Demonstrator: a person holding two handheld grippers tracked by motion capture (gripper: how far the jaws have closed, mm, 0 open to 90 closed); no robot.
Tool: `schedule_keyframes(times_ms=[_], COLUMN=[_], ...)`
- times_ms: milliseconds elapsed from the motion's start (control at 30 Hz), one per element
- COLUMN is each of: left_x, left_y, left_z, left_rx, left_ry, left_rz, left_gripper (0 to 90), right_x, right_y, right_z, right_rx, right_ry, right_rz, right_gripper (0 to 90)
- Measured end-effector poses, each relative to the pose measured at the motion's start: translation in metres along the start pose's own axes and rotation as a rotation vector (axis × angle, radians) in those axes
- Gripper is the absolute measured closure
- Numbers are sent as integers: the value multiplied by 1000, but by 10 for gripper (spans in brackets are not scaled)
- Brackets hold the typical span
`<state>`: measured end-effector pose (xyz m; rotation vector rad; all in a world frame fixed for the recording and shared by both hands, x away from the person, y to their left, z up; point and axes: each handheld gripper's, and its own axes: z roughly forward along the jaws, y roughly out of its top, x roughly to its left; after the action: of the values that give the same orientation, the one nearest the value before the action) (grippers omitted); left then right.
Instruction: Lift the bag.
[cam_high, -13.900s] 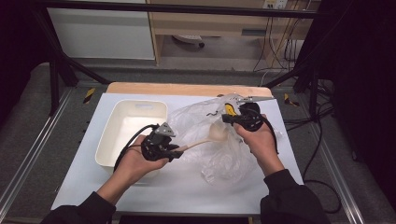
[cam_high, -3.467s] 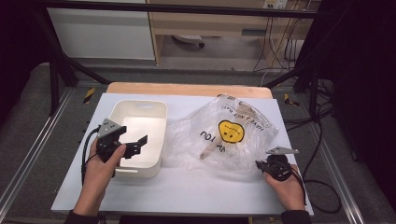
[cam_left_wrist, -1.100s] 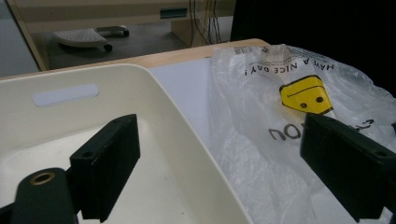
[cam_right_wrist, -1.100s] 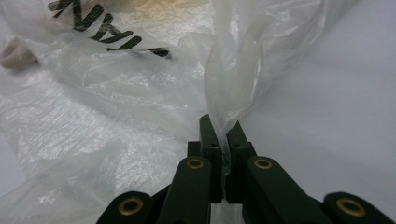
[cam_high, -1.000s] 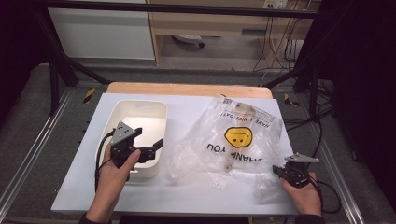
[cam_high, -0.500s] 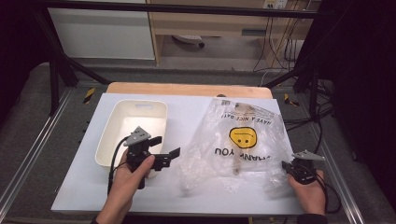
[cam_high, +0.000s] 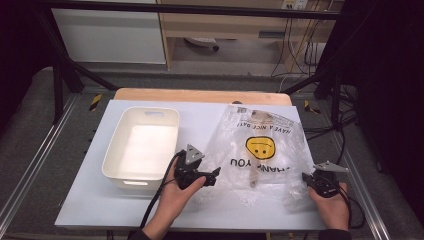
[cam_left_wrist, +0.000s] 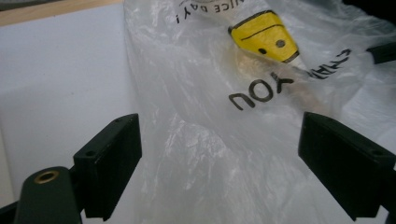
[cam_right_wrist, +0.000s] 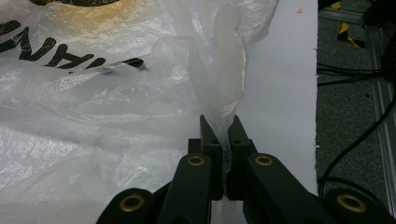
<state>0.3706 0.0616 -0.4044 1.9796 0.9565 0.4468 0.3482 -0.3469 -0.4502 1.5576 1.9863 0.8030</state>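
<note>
A clear plastic bag (cam_high: 260, 150) with a yellow smiley face and black lettering lies spread on the white table (cam_high: 200, 120). A pale wooden handle (cam_high: 254, 175) shows through it. My left gripper (cam_high: 215, 174) is at the bag's left edge, open. In the left gripper view its jaws stand wide apart with the bag's film (cam_left_wrist: 210, 140) between and beyond them. At the near right, my right gripper (cam_high: 306, 178) is shut on a gathered strip of the bag (cam_right_wrist: 219, 79), which rises from between the jaws in the right gripper view (cam_right_wrist: 222, 135).
A white rectangular tub (cam_high: 125, 178) stands left of the bag, just beside my left hand. A wooden board edge (cam_high: 200, 95) runs along the table's far side. Cables (cam_high: 345, 130) hang off the right edge, with metal rails on both sides.
My left gripper has moved right, from beside the tub to the bag's left edge, staying open. The right gripper has kept its hold at the near right; the bag has shifted slightly.
</note>
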Motion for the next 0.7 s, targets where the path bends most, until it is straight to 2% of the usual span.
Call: schedule_keyframes(times_ms=[67,100,200,400,533,600,700], left_x=[0,1,5,9,5,6,9], left_y=[0,0,-1,-9,-14,-15,-16], left_z=[12,16,27,47,50,51,53], left_rx=[18,11,5,72,86,102,124], left_ry=[22,26,36,64,105,95,120], left_rz=[18,26,2,-7,59,48,32], left_gripper=[136,137,145,143,143,134,120], right_x=[0,0,0,0,2,3,3], right_y=[0,0,0,0,0,0,0], right_z=[0,0,0,0,0,0,0], right_rx=[0,0,-1,4,2,3,3], right_ry=[1,1,1,5,4,6,9], right_rz=[1,0,-5,-5,-14,-13,-13], right_gripper=[900,900,900,900,900,900,900])
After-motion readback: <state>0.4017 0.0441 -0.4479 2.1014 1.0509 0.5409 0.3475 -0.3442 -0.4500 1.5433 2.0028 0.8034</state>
